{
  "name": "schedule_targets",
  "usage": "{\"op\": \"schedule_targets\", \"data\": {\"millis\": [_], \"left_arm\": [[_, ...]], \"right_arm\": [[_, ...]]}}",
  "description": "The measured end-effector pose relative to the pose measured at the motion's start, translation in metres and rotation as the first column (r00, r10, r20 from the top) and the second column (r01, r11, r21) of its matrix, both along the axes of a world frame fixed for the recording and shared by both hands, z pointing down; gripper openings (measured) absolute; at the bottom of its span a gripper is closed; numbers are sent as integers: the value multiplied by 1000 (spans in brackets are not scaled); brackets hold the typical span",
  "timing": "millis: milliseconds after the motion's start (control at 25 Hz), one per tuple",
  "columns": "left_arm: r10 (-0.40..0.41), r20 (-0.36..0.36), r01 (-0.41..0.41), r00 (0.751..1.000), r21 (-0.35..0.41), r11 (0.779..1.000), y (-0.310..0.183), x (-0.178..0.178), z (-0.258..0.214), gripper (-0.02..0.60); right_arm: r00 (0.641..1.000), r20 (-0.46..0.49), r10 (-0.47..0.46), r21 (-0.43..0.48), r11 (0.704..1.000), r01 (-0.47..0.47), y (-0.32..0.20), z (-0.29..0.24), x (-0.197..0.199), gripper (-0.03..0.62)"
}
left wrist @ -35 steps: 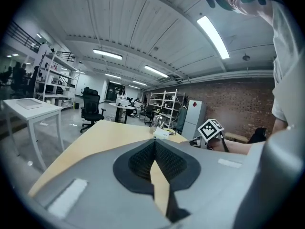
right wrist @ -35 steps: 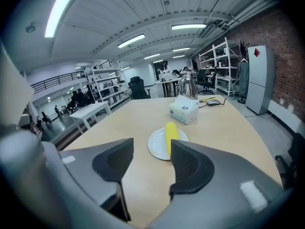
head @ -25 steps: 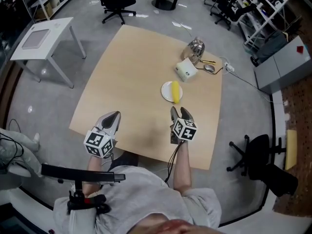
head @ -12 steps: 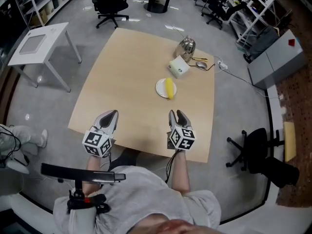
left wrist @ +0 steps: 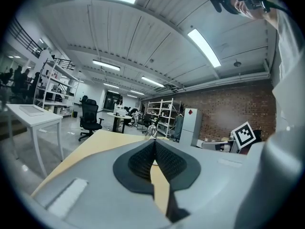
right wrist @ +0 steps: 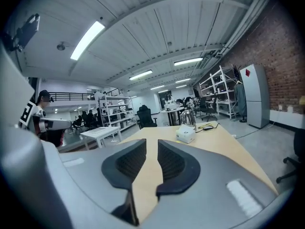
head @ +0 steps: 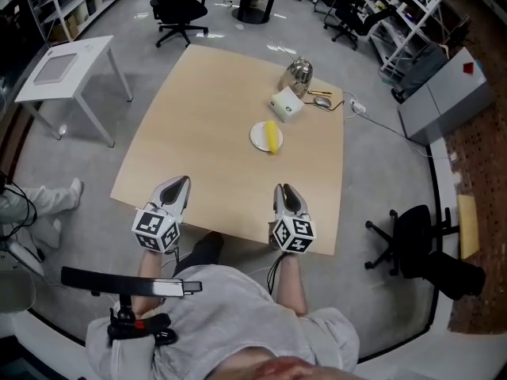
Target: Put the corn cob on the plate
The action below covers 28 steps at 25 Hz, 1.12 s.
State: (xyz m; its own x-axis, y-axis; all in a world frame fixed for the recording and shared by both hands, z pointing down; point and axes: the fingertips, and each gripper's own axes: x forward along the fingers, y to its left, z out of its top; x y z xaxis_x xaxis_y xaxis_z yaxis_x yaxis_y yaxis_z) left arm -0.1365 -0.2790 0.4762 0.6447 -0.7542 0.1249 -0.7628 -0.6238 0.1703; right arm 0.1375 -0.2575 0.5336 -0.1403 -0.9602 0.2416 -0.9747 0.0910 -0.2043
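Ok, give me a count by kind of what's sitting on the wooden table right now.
Corn cob: 1
Plate: 1
White box: 1
Metal kettle: 1
Small grey mouse-like item on a cable: 1
Thin yellow stick: 1
Total: 6

The yellow corn cob (head: 273, 139) lies on the small white plate (head: 258, 135). Both rest on the table (head: 206, 133), well ahead of me.

Left gripper (head: 179, 185) is empty, its jaws together. Right gripper (head: 285, 192) jaws have just been closing; they stand narrowly apart, nothing between. Both point forward.
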Motion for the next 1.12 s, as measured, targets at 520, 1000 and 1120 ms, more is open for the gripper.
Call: {"op": "schedule_targets", "data": {"millis": [520,1000,1120], "left_arm": [[-34,5,34,999,26,999,40,-13,-7,20],[-33,4,33,999,49,998,55,-22,-19,20],[-27,4,27,1000,53,998,58,-23,-23,20]], "right_arm": [[1000,-10,-21,37,999,21,43,-2,-8,37],[1000,-27,1,28,1000,0,64,-8,-13,9],[999,-32,7,29,1000,-6,70,-11,-13,8]]}}
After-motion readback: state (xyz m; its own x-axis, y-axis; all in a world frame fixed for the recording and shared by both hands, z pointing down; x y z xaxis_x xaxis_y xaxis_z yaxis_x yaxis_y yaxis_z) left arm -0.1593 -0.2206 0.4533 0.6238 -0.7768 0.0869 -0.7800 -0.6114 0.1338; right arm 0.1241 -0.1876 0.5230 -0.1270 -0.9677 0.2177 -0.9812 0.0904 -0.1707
